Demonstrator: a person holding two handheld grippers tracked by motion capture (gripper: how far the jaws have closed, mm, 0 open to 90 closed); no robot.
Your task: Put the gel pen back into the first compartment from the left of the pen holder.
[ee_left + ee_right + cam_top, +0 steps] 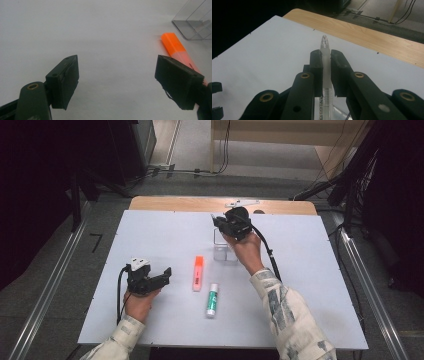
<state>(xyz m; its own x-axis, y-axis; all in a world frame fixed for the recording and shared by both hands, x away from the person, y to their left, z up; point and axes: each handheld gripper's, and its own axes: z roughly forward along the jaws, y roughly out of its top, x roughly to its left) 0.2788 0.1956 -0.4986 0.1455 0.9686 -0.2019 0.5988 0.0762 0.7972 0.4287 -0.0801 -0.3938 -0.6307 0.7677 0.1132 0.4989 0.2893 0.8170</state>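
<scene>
Our right claw (pixel 326 65) pinches a clear plastic pen (pixel 326 72) above the clear plastic box (pixel 225 251); we judge the drop-in comes next. Our left claw (pixel 130 82), spread and empty, waits with the orange highlighter (pixel 176 48) beside its far jaw.

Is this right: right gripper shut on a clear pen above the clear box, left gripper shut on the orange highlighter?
Not quite. The left gripper is open and holds nothing; the left gripper view shows the orange highlighter lying on the table beyond one jaw. The rest stands: right gripper shut on the clear pen above the clear box.
</scene>
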